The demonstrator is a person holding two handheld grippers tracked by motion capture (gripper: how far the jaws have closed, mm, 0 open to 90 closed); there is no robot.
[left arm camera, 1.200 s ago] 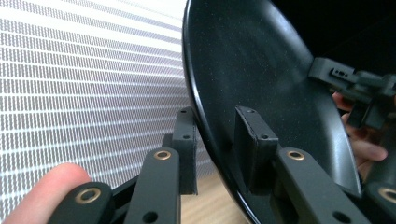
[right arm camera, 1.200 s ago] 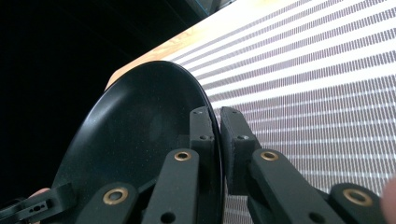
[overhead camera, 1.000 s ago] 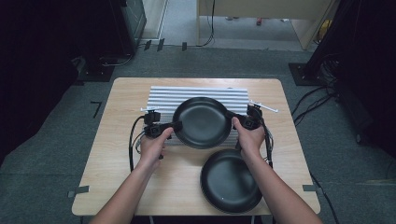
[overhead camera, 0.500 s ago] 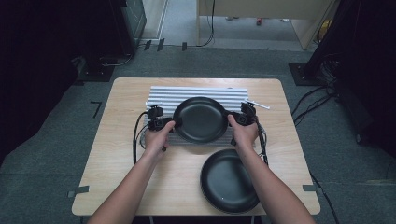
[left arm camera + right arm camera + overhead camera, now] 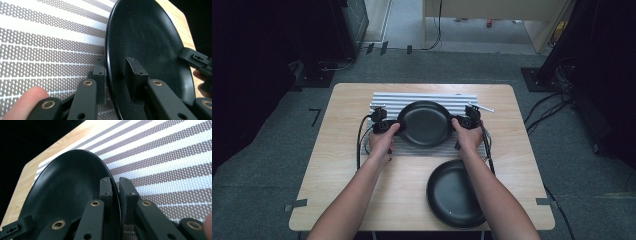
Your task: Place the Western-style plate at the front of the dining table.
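Note:
A black plate is held level over the striped placemat, with one gripper at each side of it. My left gripper is shut on its left rim, and my right gripper is shut on its right rim. In the left gripper view the jaws pinch the plate's edge, one pad inside and one beneath. The right gripper view shows the same pinch on the plate. I cannot tell whether the plate touches the mat.
A second black plate lies on the wooden table near its front right, just behind the right forearm. A white stick-like item lies at the mat's far right corner. Cables trail from both grippers across the table.
Both hands and the plate between them have sunk toward the mat and shifted slightly away from the person. The grips are the same.

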